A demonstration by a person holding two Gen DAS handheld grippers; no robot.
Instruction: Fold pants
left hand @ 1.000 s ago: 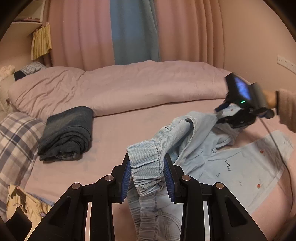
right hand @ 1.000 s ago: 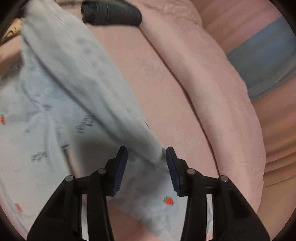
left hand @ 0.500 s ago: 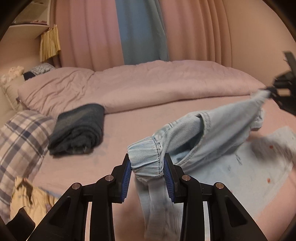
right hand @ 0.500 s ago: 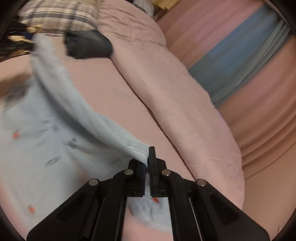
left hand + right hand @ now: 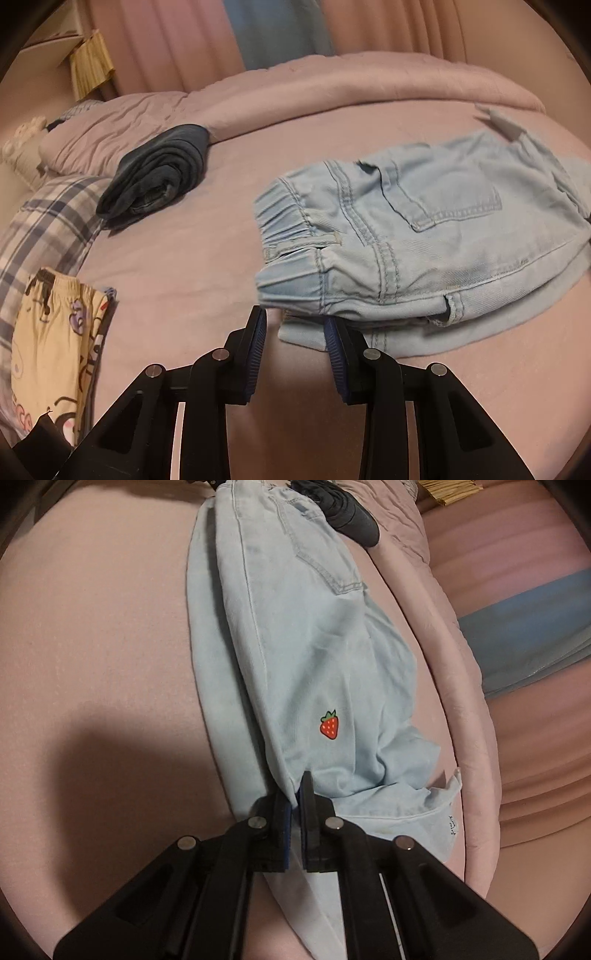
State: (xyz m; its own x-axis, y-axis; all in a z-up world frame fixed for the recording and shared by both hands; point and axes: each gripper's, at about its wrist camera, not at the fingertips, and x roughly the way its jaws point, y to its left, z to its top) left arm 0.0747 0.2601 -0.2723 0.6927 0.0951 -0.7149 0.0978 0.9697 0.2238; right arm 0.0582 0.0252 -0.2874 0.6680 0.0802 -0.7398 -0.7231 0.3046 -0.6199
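Pants point(image 5: 295, 635) lie on the bed point(image 5: 92, 627), right tool point(image 5: 293, 805) pinching their hem, left tool point(image 5: 295, 343) spread.

A pink sheet covers the bed point(image 5: 192, 258). Along its far edge lies a rolled pink duvet point(image 5: 332, 92), with pink curtains point(image 5: 166, 40) and a blue curtain panel point(image 5: 273, 33) behind it. A folded dark denim garment point(image 5: 155, 181) rests on the sheet, its far end touching the duvet. Left of it sits a blue-and-white plaid pillow point(image 5: 40, 229), and on the pillow's near end lies a yellow cartoon-print garment point(image 5: 48, 339). At the upper left, yellow fabric point(image 5: 90, 64) hangs beside a pale shelf point(image 5: 48, 40).
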